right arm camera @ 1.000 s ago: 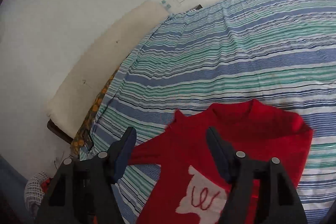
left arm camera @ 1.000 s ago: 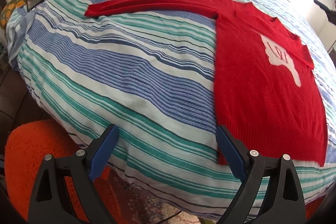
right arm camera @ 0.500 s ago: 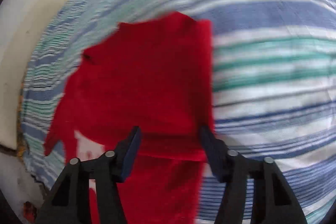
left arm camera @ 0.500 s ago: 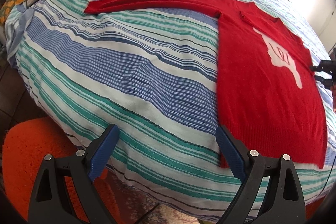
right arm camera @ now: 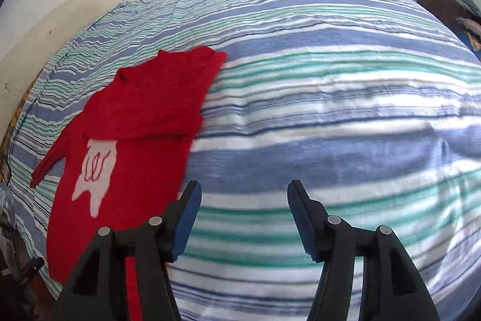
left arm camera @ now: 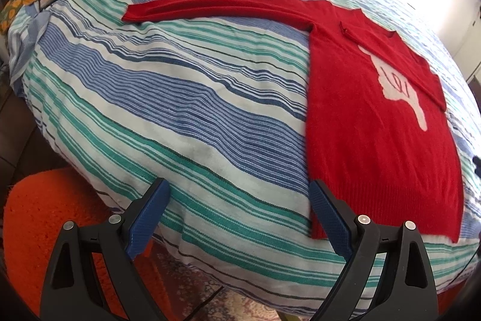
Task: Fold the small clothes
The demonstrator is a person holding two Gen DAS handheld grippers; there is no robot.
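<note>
Our left gripper (left arm camera: 237, 212), jaws spread and empty, sits nearer the red knitted sweater's (left arm camera: 375, 122) outstretched sleeve (left arm camera: 216, 6), lying crosswise far ahead; our right gripper (right arm camera: 243, 218) hangs equally released.

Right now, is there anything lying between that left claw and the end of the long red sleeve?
Nothing but striped bedspread, as the left wrist view shows. The open left gripper hangs at the bed's edge, and the red sweater has its sleeve cuff stretched out beyond.

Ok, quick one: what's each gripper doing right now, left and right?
Left gripper: jaws open, holding nothing, near the red sweater hem.
Right gripper: jaws open, empty, over the striped bedspread.
</note>
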